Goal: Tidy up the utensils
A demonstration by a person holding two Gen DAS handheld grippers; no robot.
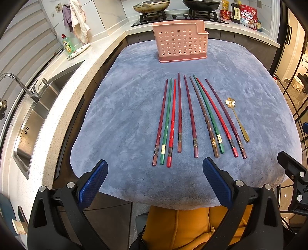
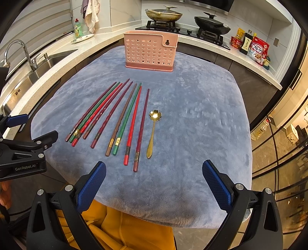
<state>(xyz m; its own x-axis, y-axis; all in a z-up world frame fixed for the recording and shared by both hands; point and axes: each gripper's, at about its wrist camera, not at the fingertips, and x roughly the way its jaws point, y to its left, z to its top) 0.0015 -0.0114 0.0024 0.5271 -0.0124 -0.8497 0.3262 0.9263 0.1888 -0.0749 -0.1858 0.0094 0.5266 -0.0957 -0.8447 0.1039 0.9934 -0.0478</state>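
Nine chopsticks (image 1: 192, 117) lie side by side on the blue-grey cloth (image 1: 119, 123) covering my bench, thin tips pointing away from me toward the pink holder (image 1: 180, 43). From the left: dark red, green and red close together, two dark red ones lying singly, then brown, green, red and dark purple fanning rightward. A gold spoon (image 1: 237, 120) with a flower-shaped bowl lies just beside the rightmost chopstick, bowl away from me, apart from it.

Pink holder stands upright at the far side of the cloth, perforated wall facing me, well apart from the chopstick tips. Cannot see into it from either view.

My left hand-held gripper (image 1: 155, 182) hangs over the near edge of the cloth, blue pads (image 1: 92, 184) spread wide, nothing between them. The butt ends of the left group of chopsticks lie just ahead of the gap, not touched.

My right hand-held gripper (image 2: 154, 182) is likewise spread wide and holds nothing. It sits at the near edge, with the red and dark purple chopstick ends and the spoon handle just ahead of it. The right wrist view shows the left hand-held gripper at its left margin, off the cloth edge.

Behind: a sink (image 1: 36, 119) with faucet along the left counter, a green soap bottle (image 1: 68, 44), two pans (image 2: 163, 14) on the stove, food packets (image 2: 258, 50) at far right.
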